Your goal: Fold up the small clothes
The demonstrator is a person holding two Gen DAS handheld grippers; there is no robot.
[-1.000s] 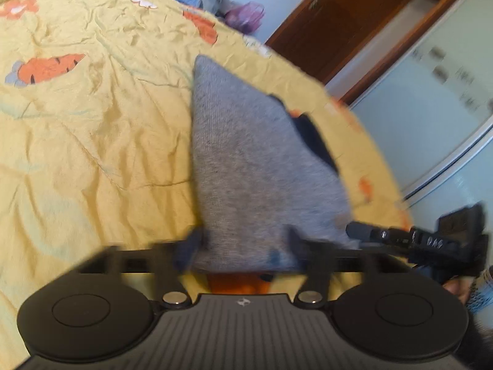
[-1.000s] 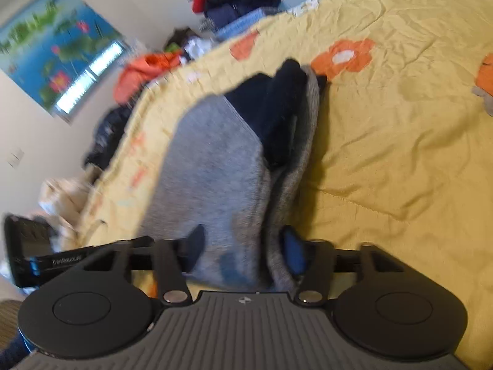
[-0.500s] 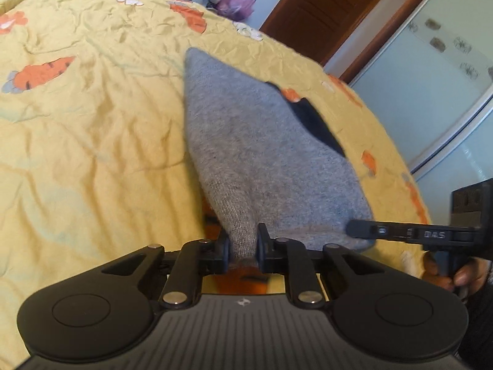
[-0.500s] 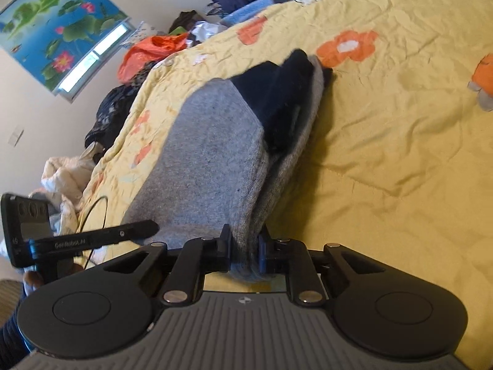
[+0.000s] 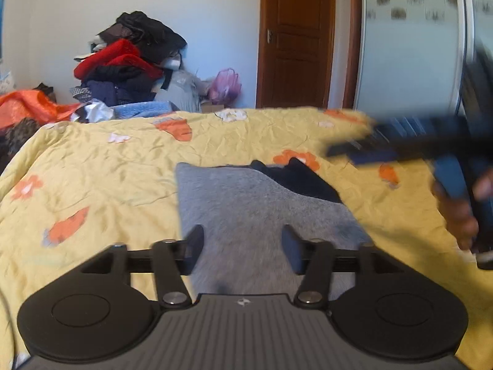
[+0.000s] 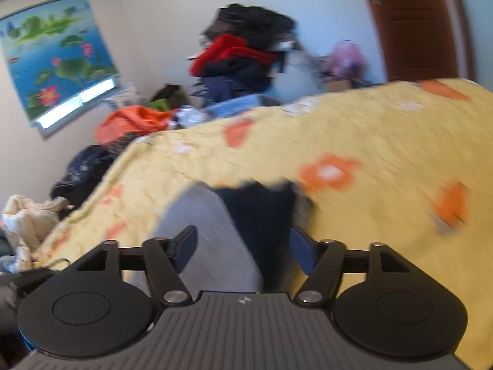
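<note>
As seen from both wrist views, found the grey garment lying folded and flat on the yellow bed cover, with a dark blue part peeking out at its far right edge. Logged left gripper as apart and opening, pads clear of the cloth, nothing pinched between them, garment lying below and beyond the tips. Logged right gripper likewise: apart, opening, empty, poised above the near edge of the garment, grey to its left and dark blue under its middle. Spotted the same right gripper in the left view as a blurred dark bar up at right, held by a hand. Judged the step in hand to be the release after a fold. To do it well: open fully before lifting, so as not to drag a snagged knit edge up and undo the fold; lift straight off rather than sideways; then check the edges for squareness. Judged the dark blue part not fully tucked, so probably worth one more fold or a smoothing press along the right side. Risk noted: soft cover wrinkling underneath and skewing the fold. Could not tell the layer count owing to blur. Ignored the clothes pile beyond the bed, well apart.
</note>
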